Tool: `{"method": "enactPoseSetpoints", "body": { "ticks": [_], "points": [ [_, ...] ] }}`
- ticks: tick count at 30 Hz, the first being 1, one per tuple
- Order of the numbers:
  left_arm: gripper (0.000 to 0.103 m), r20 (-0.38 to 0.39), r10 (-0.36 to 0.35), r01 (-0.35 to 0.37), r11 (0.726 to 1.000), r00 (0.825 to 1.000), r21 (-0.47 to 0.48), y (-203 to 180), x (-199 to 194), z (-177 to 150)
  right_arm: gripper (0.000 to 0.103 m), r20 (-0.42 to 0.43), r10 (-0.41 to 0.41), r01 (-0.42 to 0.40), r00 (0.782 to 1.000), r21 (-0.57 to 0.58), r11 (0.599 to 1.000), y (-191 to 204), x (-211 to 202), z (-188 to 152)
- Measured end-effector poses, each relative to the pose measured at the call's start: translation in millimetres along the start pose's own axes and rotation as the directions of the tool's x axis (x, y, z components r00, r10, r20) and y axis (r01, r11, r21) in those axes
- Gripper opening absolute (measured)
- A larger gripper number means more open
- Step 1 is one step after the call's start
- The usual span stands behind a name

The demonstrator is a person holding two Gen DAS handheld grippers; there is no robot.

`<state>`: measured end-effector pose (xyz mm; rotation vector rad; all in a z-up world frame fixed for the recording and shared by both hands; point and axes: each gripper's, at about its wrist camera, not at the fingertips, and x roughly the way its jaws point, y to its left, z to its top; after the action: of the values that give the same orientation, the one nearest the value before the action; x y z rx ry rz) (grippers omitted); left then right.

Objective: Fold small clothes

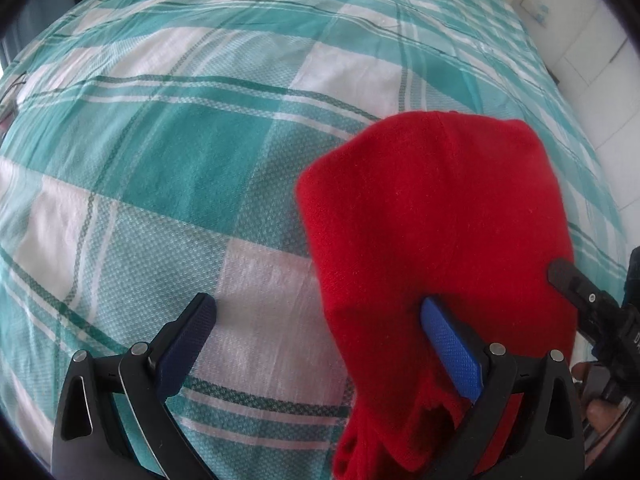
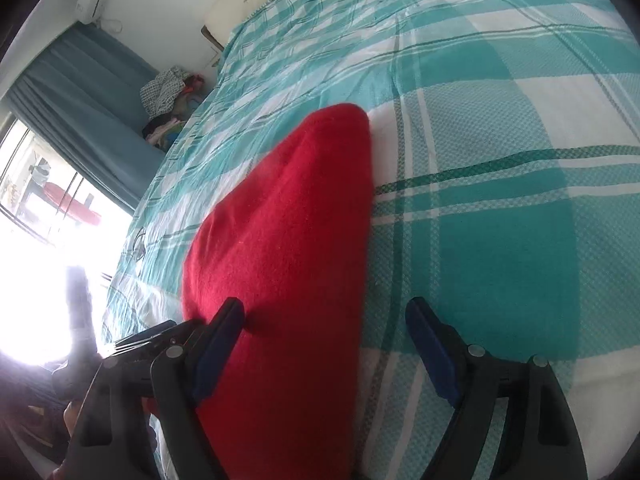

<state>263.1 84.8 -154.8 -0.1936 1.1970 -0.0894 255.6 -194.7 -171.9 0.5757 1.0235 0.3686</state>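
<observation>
Red knit garment (image 1: 432,220), folded flat on the teal plaid bedsheet (image 1: 160,140)

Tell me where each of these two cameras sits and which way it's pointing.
Left wrist: on the left gripper, looking steeply down at the checked bedsheet; its open fingers show, the red garment draped over one, plus the right gripper's fingertip.
Right wrist: on the right gripper, angled down the bed towards the curtain; open fingers show.
Shared: garment and sheet.
</observation>
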Motion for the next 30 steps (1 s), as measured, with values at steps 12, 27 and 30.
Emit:
{"method": "enactPoseSetpoints", "body": {
  "ticks": [12, 27, 30],
  "points": [
    [0.016, 0.174, 0.035, -0.078, 0.967, 0.984, 0.243, -62, -34, -22, 0.027, 0.222, -0.346, 0.411, 0.912, -0.523, 0.747, 119, 6, -49],
    [0.085, 0.305, 0.056, -0.124, 0.97, 0.951, 0.21, -58, -96, -43, 0.097, 0.3, -0.251, 0.357, 0.92, -0.381, 0.853, 96, -103, -10],
    [0.088, 0.32, 0.161, -0.242, 0.942, 0.934, 0.231, -51, -92, -88, 0.097, 0.264, -0.37, 0.445, 0.891, -0.345, 0.826, 50, -119, -40]
  ]
}}
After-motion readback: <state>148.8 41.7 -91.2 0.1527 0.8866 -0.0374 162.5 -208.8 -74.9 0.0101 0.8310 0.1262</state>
